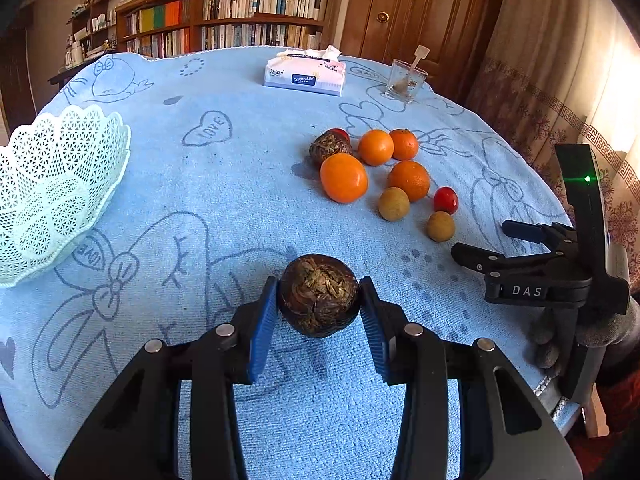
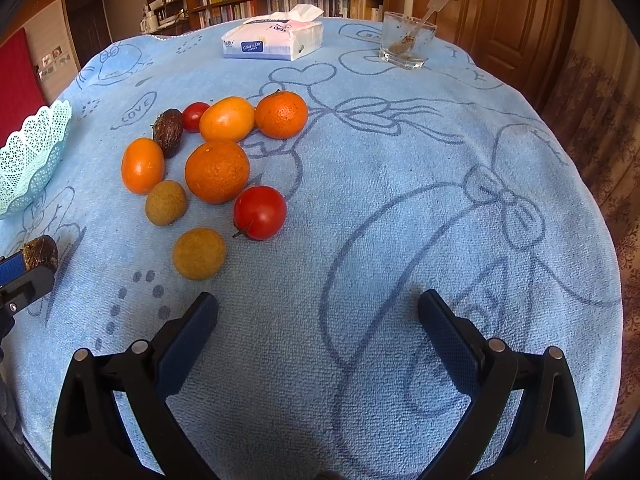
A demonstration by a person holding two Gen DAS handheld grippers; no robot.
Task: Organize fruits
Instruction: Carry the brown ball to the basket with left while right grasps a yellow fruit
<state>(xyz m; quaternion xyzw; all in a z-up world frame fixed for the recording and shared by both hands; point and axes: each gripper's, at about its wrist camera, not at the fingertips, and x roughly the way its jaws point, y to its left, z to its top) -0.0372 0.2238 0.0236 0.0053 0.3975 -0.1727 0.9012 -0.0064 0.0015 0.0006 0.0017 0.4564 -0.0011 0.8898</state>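
My left gripper (image 1: 319,300) is shut on a dark brown round fruit (image 1: 318,294), held over the blue cloth (image 1: 224,184). The pale green lattice basket (image 1: 52,184) stands at the left, apart from it. Further right lies a cluster: several oranges (image 1: 344,178), a second brown fruit (image 1: 329,148), two tan round fruits (image 1: 394,204) and two red tomatoes (image 1: 445,200). My right gripper (image 2: 318,316) is open above bare cloth, with a tan fruit (image 2: 199,254) and a tomato (image 2: 260,212) just ahead to its left. The right gripper (image 1: 496,246) also shows at the left wrist view's right edge.
A tissue pack (image 1: 306,74) and a glass with a stirrer (image 1: 406,78) stand at the table's far side. Bookshelves (image 1: 240,16) and a wooden door (image 1: 420,8) lie beyond. A curtain (image 1: 560,92) hangs to the right of the table edge.
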